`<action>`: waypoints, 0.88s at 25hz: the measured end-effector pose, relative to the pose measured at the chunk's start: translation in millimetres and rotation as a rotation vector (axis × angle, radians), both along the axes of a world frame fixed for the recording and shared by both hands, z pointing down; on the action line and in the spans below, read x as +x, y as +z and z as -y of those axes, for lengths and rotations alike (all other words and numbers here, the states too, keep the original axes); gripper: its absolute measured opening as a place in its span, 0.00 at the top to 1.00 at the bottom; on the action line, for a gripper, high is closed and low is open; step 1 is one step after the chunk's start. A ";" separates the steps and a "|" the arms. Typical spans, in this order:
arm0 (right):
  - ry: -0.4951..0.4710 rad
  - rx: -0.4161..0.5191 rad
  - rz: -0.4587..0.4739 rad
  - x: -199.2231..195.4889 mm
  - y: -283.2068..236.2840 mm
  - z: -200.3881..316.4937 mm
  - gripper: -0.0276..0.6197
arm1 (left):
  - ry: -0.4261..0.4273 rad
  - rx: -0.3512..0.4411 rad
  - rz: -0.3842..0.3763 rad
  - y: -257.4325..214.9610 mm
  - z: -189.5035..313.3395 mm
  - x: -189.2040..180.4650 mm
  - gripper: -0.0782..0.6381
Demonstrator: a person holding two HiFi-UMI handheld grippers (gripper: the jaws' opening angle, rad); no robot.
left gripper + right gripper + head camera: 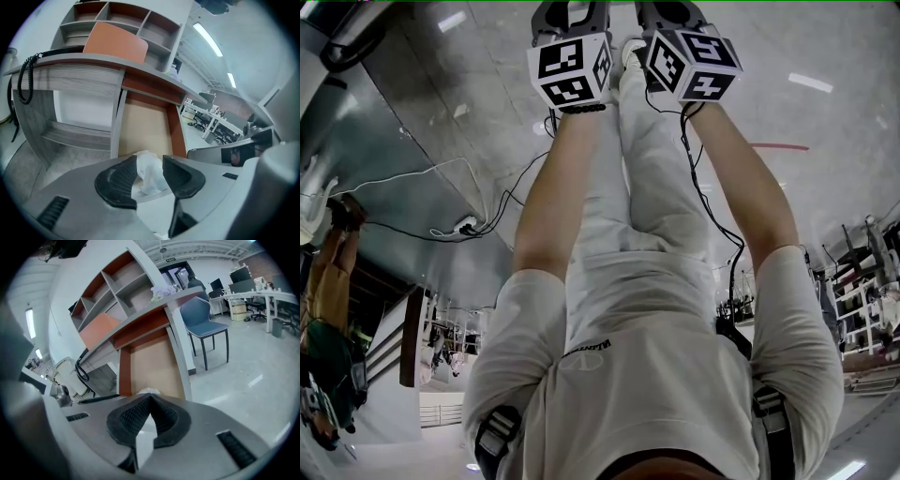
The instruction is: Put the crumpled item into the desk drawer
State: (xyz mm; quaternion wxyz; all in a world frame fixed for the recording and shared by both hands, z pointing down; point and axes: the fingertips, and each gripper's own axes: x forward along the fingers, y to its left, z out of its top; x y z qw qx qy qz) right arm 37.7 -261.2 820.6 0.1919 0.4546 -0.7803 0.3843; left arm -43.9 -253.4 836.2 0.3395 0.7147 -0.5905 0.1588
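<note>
- Head view, at twelve o'clock: two marker cubes side by side, left one [572, 67] and right one [694, 64], both forearms stretched straight out to them.
- Left gripper view, nine o'clock: coiled black phone cord [24, 79] hanging off the edge of the grey desk [70, 58].
- Up toward twelve: shelf unit [126, 18] on the desk top, orange board [115, 42] in front of it.
- Six o'clock: left gripper [149, 164] clenched on the crumpled white paper [151, 176], the wad pinched between the two black ribbed pads [119, 180] and poking up a little above them.
- Straight beyond the wad, toward twelve: desk drawer [140, 126] pulled open, tan bottom showing, reddish-brown side wall along its right.
- Paper in the jaws, in line with the drawer's near end; over it or short of it, can't tell.
- Right gripper view, six o'clock: right gripper [150, 397] closed, tips pressed together, gripping nothing.
- Just past those tips: a bit of white, then the same open drawer running away to twelve.
- Two o'clock: blue chair [204, 319] beside the desk's right end.
</note>
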 end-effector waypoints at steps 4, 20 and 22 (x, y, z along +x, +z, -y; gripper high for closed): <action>0.010 0.010 0.003 0.7 -4.1 1.2 0.96 | -0.008 0.032 0.014 -8.4 3.7 -4.2 0.71; 0.021 0.052 0.023 -1.5 -93.7 -15.9 0.96 | -0.013 0.140 0.036 -110.7 -2.1 -23.9 0.89; 0.033 0.051 0.033 -0.7 -111.4 -21.1 0.96 | -0.019 0.146 0.039 -128.4 -8.5 -32.1 0.89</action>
